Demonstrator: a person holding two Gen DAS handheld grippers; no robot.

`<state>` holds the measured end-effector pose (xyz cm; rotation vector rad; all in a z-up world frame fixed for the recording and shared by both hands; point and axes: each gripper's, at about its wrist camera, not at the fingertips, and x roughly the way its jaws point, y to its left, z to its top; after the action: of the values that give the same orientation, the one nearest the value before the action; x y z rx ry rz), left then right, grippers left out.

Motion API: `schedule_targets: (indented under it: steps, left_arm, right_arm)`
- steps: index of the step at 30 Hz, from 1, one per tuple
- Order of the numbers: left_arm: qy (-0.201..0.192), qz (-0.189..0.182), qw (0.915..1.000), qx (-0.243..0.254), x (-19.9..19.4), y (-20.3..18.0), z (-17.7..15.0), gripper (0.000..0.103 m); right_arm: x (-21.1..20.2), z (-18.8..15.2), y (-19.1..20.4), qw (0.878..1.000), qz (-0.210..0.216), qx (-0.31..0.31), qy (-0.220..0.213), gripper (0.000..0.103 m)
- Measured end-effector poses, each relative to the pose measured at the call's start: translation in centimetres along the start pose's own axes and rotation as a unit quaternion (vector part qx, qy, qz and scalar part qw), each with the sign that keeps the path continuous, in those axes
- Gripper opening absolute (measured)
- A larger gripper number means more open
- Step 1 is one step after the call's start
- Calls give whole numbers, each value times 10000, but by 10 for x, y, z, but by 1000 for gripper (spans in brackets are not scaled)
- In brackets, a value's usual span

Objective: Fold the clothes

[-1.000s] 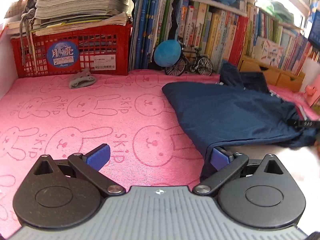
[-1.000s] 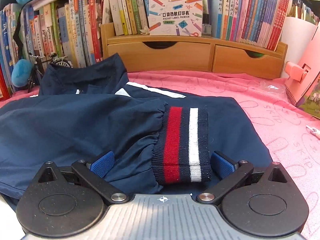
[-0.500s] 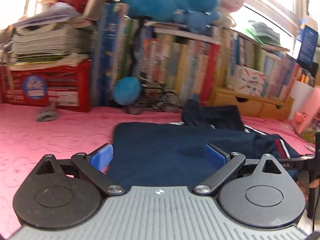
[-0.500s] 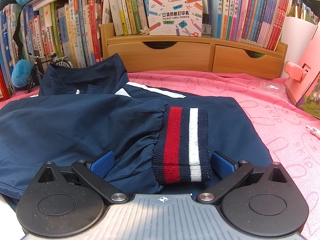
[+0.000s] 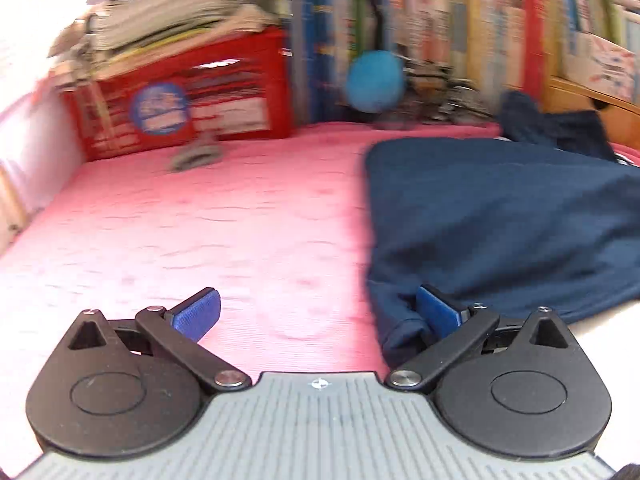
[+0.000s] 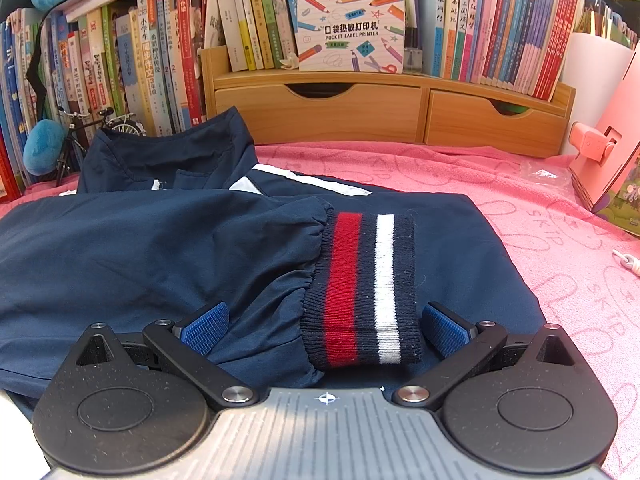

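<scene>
Surface (image 6: pixel 520 208): pink towel cover printed with rabbits and "SKIP". Backing: rows of books (image 6: pixel 500 28) above a wooden drawer unit (image 6: pixel 360 112); label printer box (image 6: pixel 350 32) on top. Left end: red crate (image 5: pixel 192 100) stacked with papers, blue ball (image 5: pixel 374 80), model bicycle (image 6: pixel 88 132). Navy jacket (image 6: pixel 140 248) lies flat mid-surface, striped cuff (image 6: pixel 360 292) folded over it. Right hand-held gripper (image 6: pixel 326 328): spread, straddling the cuff. Left hand-held gripper (image 5: pixel 318 312): spread, right finger touching the jacket's edge.
</scene>
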<state>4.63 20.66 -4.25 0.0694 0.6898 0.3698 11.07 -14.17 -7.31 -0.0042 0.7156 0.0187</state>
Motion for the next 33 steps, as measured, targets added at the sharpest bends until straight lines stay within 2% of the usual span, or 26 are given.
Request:
schedule_targets:
  steps: [2,3,4,5,7,9,12,15,17,19,20,22,24,25,28,33]
  left_arm:
    - [-19,705,9975,4,-1,8,7,82]
    - [-143,831,9964,-14,-4,9,12,81]
    - [-425,569,9974,-82,-12,6,19,81]
    - [-669,153,9975,-149,-20,-2,27,82]
    - [-949,-679,9931,-151,-29,-27,44,85]
    - [-986,-1309,9865,-2,-28,-65,60,86]
    - [-768,-1870,9788,314,-8,-124,74,87]
    - [-345,-1603,9852,505,22,-150,73,87]
    - [-171,-1297,9911,244,38,-130,68,91]
    - [3,-989,9951,-17,53,-110,63,103]
    - [90,-834,9964,-148,61,-100,60,100]
    - [141,-107,9996,-240,69,-79,56,99]
    - [204,205,9990,-329,70,-53,53,96]
    - [183,237,9988,-377,65,-43,50,93]
    - [40,214,9989,-410,42,-18,41,92]
    - [-435,-497,9978,-74,-12,-16,24,93]
  right_arm:
    - [0,0,0,10000,0,2,0,103]
    - [0,0,0,10000,1,2,0,103]
    - [0,0,0,10000,2,1,0,103]
    - [0,0,0,10000,2,1,0,103]
    - [0,0,0,10000,4,1,0,103]
    - [0,0,0,10000,5,0,0,103]
    - [0,0,-1,10000,7,-1,0,103]
    - [0,0,-1,10000,9,-1,-1,103]
    - [0,0,-1,10000,11,-1,-2,103]
    - [0,0,-1,10000,25,-12,-2,103]
    - [0,0,-1,10000,34,-20,-2,103]
    - [0,1,-1,10000,42,-18,-1,103]
    - [0,1,-1,10000,43,-16,-1,103]
    - [0,1,-1,10000,44,-16,-1,103]
    - [0,1,-1,10000,48,-20,-2,103]
    - [0,2,0,10000,52,-23,-2,103]
